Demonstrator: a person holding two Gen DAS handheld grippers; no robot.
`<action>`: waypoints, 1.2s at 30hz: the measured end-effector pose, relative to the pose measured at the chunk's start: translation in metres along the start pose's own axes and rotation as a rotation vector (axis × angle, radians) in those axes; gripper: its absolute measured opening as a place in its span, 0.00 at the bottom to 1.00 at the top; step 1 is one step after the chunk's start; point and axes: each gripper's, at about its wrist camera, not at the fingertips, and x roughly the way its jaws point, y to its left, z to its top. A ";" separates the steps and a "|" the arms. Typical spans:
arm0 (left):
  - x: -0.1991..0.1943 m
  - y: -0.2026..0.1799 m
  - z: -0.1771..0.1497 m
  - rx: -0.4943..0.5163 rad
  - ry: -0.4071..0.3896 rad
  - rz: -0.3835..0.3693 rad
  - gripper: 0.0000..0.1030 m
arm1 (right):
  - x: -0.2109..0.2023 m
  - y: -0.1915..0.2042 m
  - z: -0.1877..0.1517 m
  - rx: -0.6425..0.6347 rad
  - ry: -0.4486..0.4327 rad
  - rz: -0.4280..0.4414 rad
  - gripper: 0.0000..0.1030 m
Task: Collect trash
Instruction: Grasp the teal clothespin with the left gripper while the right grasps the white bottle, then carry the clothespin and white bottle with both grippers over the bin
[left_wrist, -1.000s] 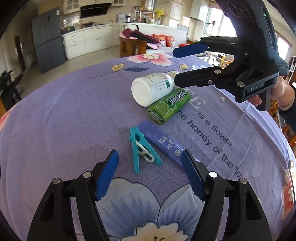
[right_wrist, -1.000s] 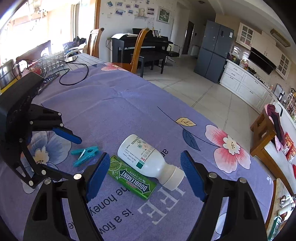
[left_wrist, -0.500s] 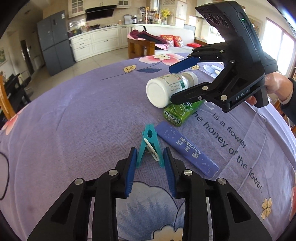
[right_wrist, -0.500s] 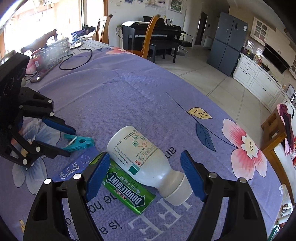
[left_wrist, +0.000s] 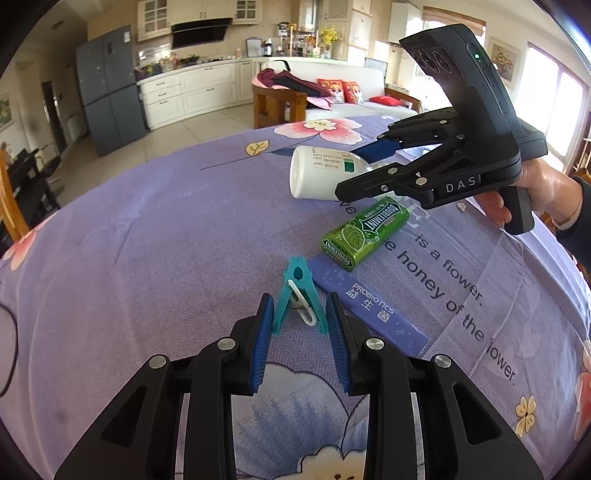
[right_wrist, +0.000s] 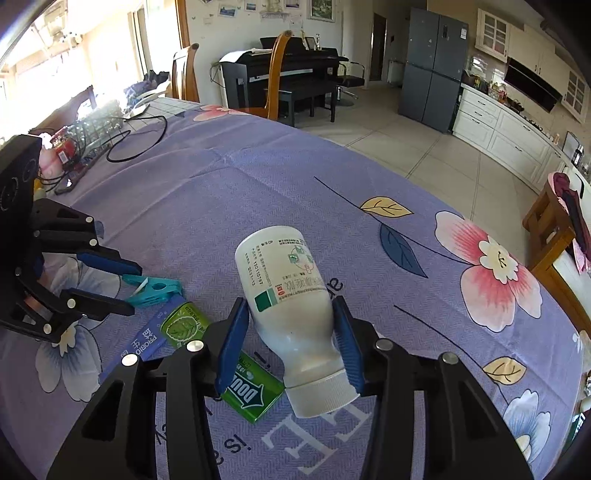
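Setting: open kitchen-living room; round table under a purple floral tablecloth (left_wrist: 147, 236) printed with lettering.
Left gripper (left_wrist: 298, 314): nearest in the left wrist view; closed from wide open a second ago, blue pads now pinching the handle ends of the teal clothespin (left_wrist: 297, 295), which lies flat on the cloth.
Probiotics sachet (left_wrist: 369, 306): blue strip just right of the clothespin, untouched.
Doublemint gum pack (left_wrist: 364, 230): green, beyond the sachet, its near end overlapping it.
Right gripper (right_wrist: 291, 332): narrowed from open half a second ago, pads now against the shoulder of the white medicine bottle (right_wrist: 284, 284) lying on its side.
Change: both tongs have gone from approach to grasp.
Implication: likely lift comes next; sachet and gum pack remain to be collected.
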 end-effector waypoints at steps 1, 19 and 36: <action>0.001 0.000 0.000 0.003 0.011 0.000 0.29 | -0.005 -0.001 -0.001 0.013 -0.009 0.003 0.44; -0.028 -0.025 -0.005 0.034 -0.055 0.050 0.27 | -0.135 0.013 -0.043 0.182 -0.161 0.009 0.44; -0.142 -0.270 0.015 0.212 -0.312 -0.297 0.27 | -0.364 0.088 -0.235 0.345 -0.416 -0.159 0.44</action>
